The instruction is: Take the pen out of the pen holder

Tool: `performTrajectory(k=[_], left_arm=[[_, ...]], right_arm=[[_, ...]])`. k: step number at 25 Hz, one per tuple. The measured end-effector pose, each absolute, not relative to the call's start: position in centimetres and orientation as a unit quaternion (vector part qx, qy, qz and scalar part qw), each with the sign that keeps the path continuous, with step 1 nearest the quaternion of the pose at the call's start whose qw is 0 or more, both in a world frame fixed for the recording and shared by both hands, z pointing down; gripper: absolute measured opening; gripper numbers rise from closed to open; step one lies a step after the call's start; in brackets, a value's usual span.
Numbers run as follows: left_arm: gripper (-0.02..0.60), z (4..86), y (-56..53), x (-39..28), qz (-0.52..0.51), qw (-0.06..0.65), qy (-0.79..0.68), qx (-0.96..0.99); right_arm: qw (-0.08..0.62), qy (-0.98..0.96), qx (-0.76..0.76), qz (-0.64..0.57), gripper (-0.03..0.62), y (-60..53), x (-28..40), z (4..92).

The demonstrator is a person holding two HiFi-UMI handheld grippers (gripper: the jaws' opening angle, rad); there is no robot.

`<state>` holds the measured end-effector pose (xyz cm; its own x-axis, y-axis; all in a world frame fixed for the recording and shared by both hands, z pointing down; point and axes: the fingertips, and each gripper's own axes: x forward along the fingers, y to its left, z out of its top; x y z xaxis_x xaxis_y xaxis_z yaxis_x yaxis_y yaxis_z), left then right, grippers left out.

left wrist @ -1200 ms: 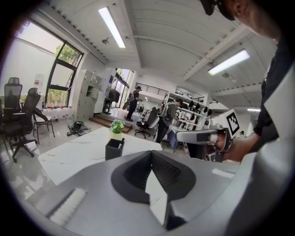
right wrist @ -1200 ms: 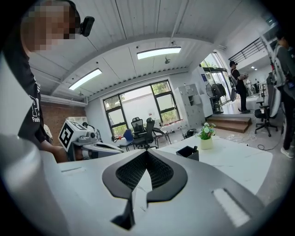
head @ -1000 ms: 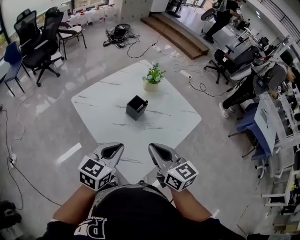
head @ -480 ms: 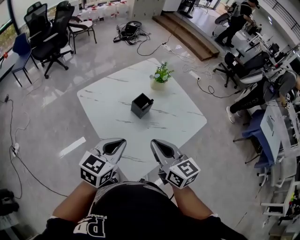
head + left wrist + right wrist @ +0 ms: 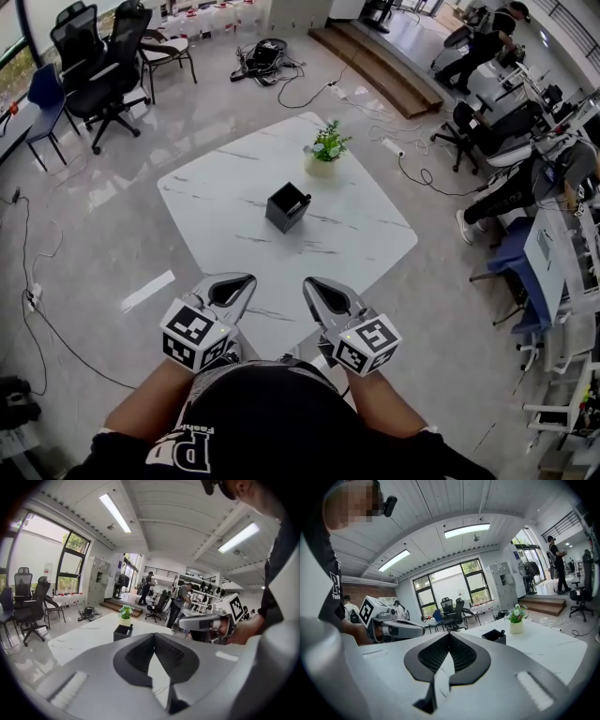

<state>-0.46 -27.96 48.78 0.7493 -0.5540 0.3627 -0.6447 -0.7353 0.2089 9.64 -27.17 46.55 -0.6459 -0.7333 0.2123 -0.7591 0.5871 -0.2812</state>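
Note:
A black square pen holder (image 5: 286,208) stands near the middle of the white marble table (image 5: 216,187), with a dark pen (image 5: 303,198) sticking out at its far right corner. The left gripper view shows the holder (image 5: 123,631) some way ahead, and so does the right gripper view (image 5: 494,635). My left gripper (image 5: 240,283) and right gripper (image 5: 313,285) hover side by side over the table's near corner, well short of the holder. Both are shut with nothing between their fingers. Their tips meet in the left gripper (image 5: 153,634) and right gripper (image 5: 449,634) views.
A small potted plant (image 5: 324,155) stands on the table beyond the holder. Office chairs (image 5: 98,70) are at the back left, cables (image 5: 262,56) lie on the floor, and seated people and desks (image 5: 534,178) fill the right side.
The head view has shifted a little, so the table and holder sit slightly higher and to the right in the picture. Both grippers stay shut in about the same place.

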Motion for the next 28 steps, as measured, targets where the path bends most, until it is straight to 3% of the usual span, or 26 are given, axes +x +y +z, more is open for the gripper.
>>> performTrajectory(k=[12, 15, 28], left_arm=[[0.057, 48.59, -28.07, -0.49, 0.139, 0.158, -0.315, 0.925], [0.057, 48.43, -27.88, -0.40, 0.141, 0.159, -0.314, 0.925], [0.057, 48.78, -27.28, 0.20, 0.144, 0.159, -0.308, 0.927]], right_arm=[[0.038, -0.885, 0.437, 0.156, -0.002, -27.52, 9.73, 46.39], [0.039, -0.887, 0.434, 0.151, 0.046, -27.33, 9.60, 46.12], [0.041, -0.890, 0.427, 0.154, 0.061, -27.08, 9.44, 46.44]])
